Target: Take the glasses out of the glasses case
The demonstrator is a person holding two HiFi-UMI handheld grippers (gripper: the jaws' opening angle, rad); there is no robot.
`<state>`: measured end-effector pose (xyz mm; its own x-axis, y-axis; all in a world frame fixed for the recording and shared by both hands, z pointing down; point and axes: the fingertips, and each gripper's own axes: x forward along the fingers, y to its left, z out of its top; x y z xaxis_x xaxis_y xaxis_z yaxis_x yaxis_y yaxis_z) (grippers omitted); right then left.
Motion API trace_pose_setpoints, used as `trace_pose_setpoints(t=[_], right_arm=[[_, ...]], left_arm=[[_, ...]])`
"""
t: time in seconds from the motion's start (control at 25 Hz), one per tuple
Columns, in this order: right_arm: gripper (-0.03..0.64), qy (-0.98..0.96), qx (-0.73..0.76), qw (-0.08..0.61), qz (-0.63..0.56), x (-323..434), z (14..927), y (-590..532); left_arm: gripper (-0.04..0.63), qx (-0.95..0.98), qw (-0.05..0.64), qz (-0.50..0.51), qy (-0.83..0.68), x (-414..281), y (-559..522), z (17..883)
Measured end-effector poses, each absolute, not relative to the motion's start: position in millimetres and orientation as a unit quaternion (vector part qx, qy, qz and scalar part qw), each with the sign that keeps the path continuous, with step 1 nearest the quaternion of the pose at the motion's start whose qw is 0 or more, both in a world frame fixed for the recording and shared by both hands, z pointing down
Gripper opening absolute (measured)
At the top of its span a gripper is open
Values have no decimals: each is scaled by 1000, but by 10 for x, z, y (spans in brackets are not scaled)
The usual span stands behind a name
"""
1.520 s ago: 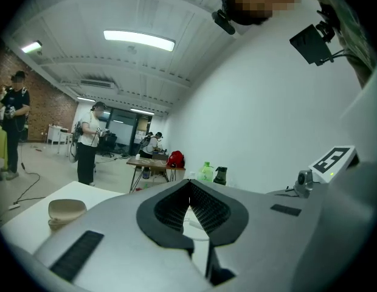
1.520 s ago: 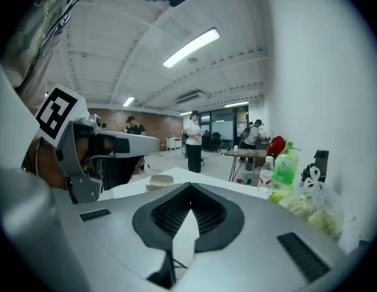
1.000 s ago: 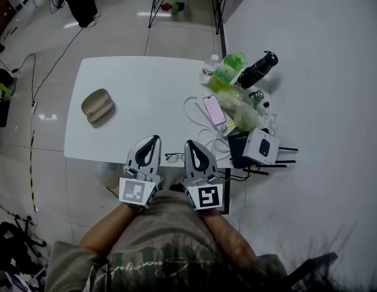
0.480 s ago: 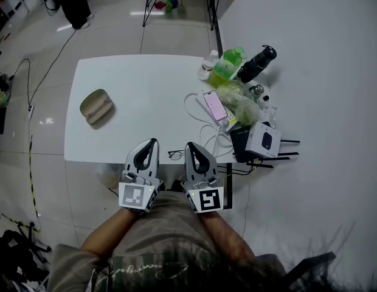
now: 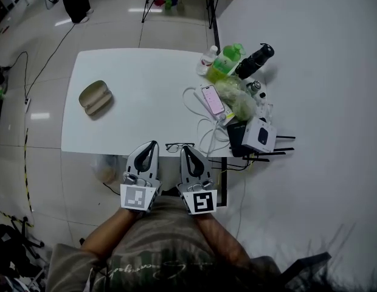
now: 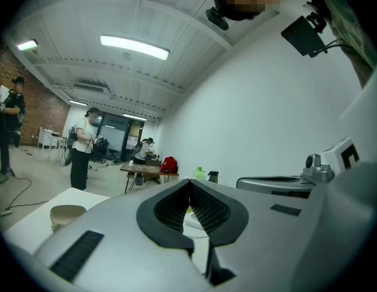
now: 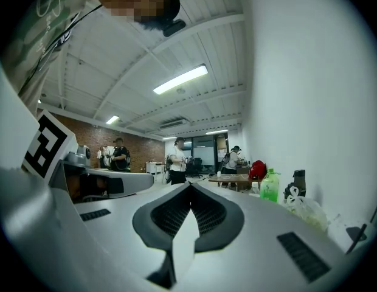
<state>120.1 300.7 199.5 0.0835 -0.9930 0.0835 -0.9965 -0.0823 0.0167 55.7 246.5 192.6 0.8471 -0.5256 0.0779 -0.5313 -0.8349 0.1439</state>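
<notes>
On the white table (image 5: pixel 146 78), a beige glasses case (image 5: pixel 95 97) lies at the left; it also shows low at the left in the left gripper view (image 6: pixel 67 213). Dark-framed glasses (image 5: pixel 179 146) rest on the table's near edge, free of both grippers. My left gripper (image 5: pixel 154 143) hangs just left of them, jaws shut and holding nothing (image 6: pixel 190 184). My right gripper (image 5: pixel 185 149) sits right beside the glasses, a little nearer to me, also shut on nothing (image 7: pixel 190 187).
The table's right end is crowded: a phone (image 5: pixel 211 100) on white cables, a green bottle (image 5: pixel 228 62), a black flask (image 5: pixel 255 61), a plastic bag (image 5: pixel 237 102) and a white box (image 5: pixel 259 134). People stand far back in the room (image 6: pixel 82 148).
Both grippers have drawn back toward my body, so the glasses now lie level with their tips instead of between the jaws' sides. The head view shifted slightly.
</notes>
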Motion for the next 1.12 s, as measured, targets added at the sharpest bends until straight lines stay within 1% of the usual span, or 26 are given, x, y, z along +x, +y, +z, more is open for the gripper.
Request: trace_pose_setpoints(t=[0.16, 0.28, 0.4, 0.48, 0.64, 0.72, 0.96, 1.12], right_arm=[[12, -691, 721, 55, -15, 1173, 1894, 3211], [12, -695, 718, 40, -11, 1193, 1839, 3480], [12, -696, 717, 43, -28, 1195, 1785, 3739], [12, -697, 716, 30, -35, 1169, 1752, 3891], [12, -698, 716, 8, -10, 1179, 1849, 4164], [12, -692, 722, -8, 0, 1201, 1855, 4285], [12, -693, 720, 0, -21, 1107, 1719, 4445], [12, -696, 718, 10, -23, 1025, 1687, 4460]], left_arm=[[8, 952, 77, 17, -297, 520, 2714, 1877], [8, 942, 84, 26, -324, 466, 2958, 1849], [8, 940, 75, 34, -331, 490, 3243, 1882], [8, 940, 74, 38, -330, 534, 3442, 1940], [8, 939, 88, 37, -330, 552, 3783, 2025], [8, 941, 84, 46, -326, 529, 3920, 2056], [8, 951, 40, 21, -306, 495, 4056, 2010], [8, 950, 43, 3, -311, 503, 4012, 1939]])
